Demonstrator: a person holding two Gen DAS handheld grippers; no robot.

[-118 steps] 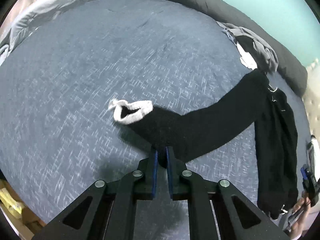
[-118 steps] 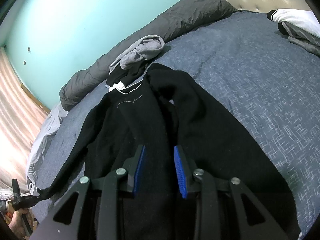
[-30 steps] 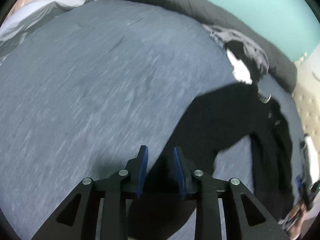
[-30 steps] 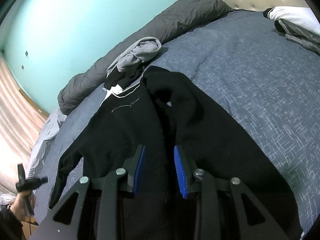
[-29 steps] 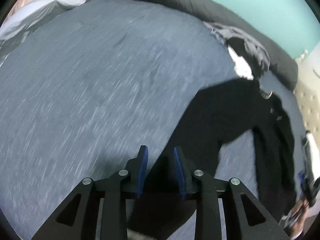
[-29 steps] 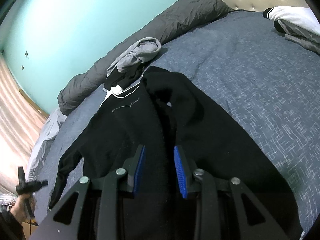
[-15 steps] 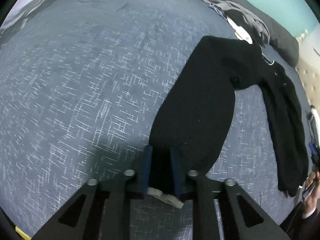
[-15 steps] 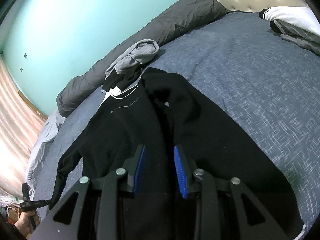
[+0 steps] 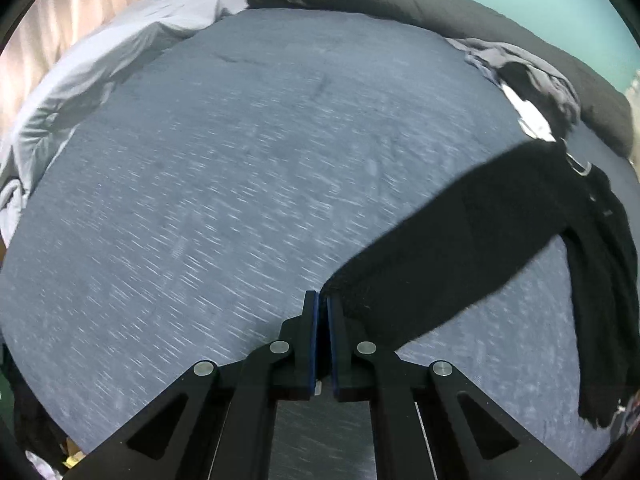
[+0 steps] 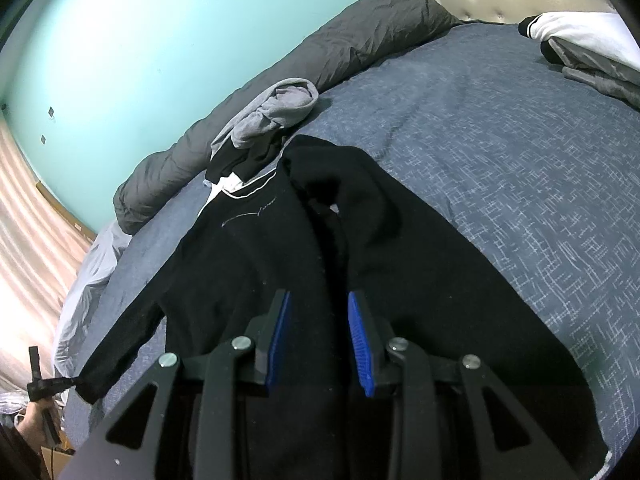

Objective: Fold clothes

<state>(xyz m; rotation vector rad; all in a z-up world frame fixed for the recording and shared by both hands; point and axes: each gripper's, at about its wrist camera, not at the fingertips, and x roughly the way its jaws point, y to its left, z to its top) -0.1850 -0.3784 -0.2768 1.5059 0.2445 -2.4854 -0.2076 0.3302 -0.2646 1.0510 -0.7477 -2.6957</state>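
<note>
The left gripper [image 9: 322, 300] is being kept pressed together on the cuff of the black sweater [image 10: 400, 264], the sleeve being stretched away rightward. The right gripper [image 10: 318, 300] is being held spread over the sweater's body, which is being laid across the blue bedspread [image 10: 520, 152].

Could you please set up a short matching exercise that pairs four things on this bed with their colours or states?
Things:
1. left tool
2. right tool
3. sweater
4. duvet

Colours or states:
A. dark grey, bunched along the wall
B. shut on the sleeve end
C. black, spread on the bed
D. jaws apart over black cloth

Pairs: 1-B, 2-D, 3-C, 4-A
</note>
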